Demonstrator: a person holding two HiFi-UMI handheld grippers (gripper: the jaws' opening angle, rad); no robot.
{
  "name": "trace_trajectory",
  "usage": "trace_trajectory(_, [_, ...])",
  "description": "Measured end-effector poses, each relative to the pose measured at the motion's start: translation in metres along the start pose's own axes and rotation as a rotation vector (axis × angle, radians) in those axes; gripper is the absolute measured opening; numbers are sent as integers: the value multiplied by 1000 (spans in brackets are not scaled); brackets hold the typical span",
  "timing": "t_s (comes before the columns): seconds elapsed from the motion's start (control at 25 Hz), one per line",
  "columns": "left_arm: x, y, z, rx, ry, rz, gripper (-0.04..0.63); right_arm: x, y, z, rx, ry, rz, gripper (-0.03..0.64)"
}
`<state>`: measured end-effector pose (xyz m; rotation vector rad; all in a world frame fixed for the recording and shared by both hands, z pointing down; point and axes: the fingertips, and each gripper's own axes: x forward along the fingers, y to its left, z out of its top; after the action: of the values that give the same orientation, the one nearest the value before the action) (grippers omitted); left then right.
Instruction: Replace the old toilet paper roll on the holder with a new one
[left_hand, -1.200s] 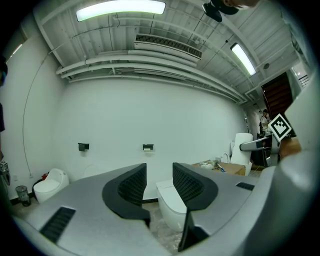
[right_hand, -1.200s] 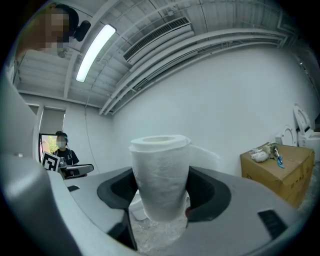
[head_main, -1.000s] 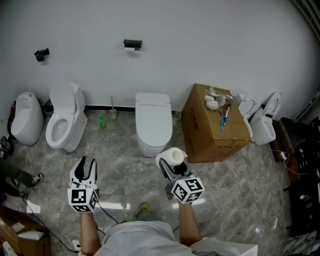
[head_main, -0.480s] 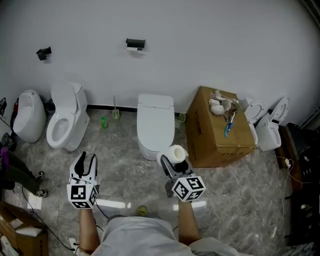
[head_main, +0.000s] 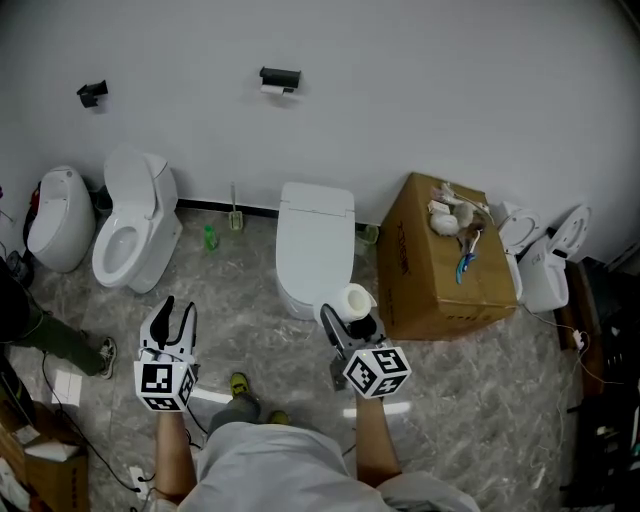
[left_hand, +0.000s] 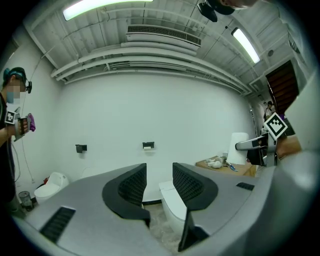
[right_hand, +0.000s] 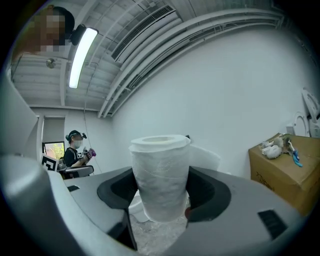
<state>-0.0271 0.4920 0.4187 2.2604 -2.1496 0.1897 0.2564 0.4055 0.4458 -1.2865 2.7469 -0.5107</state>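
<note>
My right gripper (head_main: 349, 318) is shut on a new white toilet paper roll (head_main: 355, 301), held upright in front of the middle toilet (head_main: 314, 245). In the right gripper view the roll (right_hand: 160, 176) stands on end between the jaws of the right gripper (right_hand: 162, 189). My left gripper (head_main: 172, 318) hangs open over the floor at the left, nothing between its fingers. The left gripper (left_hand: 159, 185) points toward the wall holder (left_hand: 148, 145). The black holder (head_main: 279, 79) with the old roll sits high on the white wall, far from both grippers.
A second black holder (head_main: 92, 94) is on the wall at the left. Two more toilets (head_main: 135, 222) stand at the left and toilet parts (head_main: 548, 258) at the right. A cardboard box (head_main: 443, 260) with small items on it stands beside the middle toilet. Another person (right_hand: 76, 149) stands behind.
Both grippers have moved forward toward the wall and the middle toilet. The roll stays in the right gripper. A person's leg has come into view at the left edge.
</note>
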Motion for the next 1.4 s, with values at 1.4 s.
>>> trace_trajectory(1.4, [321,234,-5,-63,9,-79,161,374,-26,41,20,4,-69,296])
